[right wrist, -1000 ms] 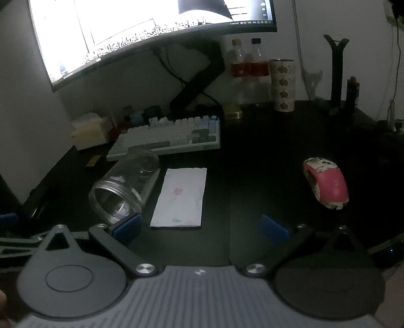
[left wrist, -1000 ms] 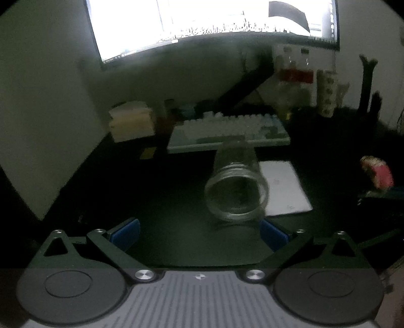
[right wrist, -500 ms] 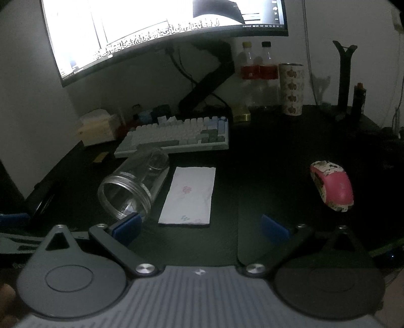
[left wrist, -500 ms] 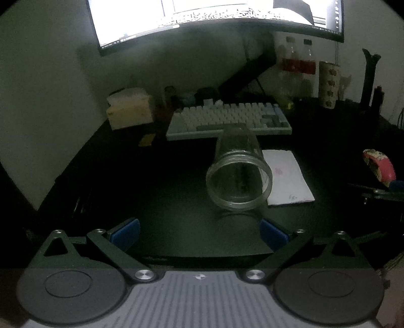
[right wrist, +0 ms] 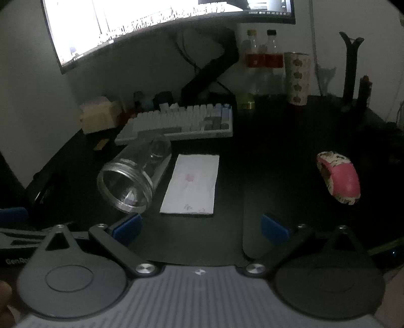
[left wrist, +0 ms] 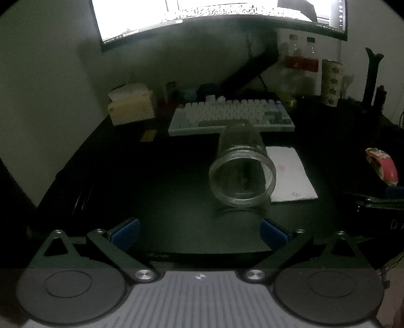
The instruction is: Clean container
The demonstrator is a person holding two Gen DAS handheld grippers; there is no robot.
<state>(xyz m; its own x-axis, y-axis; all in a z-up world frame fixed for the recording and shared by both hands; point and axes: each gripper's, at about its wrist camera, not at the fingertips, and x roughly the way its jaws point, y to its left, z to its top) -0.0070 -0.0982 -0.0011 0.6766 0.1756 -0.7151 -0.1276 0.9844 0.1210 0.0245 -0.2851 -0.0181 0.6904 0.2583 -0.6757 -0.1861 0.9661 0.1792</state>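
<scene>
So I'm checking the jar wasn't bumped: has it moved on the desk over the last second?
No. The glass jar lies on its side, base near the keyboard and flank beside the tissue, as earlier. Only the cameras shifted.

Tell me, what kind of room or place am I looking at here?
Most likely a home office desk: a big lit monitor hangs over a keyboard, and a pink computer mouse sits to the right. A glass jar lies sideways beside a paper napkin.

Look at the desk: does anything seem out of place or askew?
Yes. The glass jar lies on its side, open mouth toward the cameras, beside the napkin rather than standing upright. Nothing looks spilled or broken. Both grippers, left and right, are open and apart from it.
</scene>
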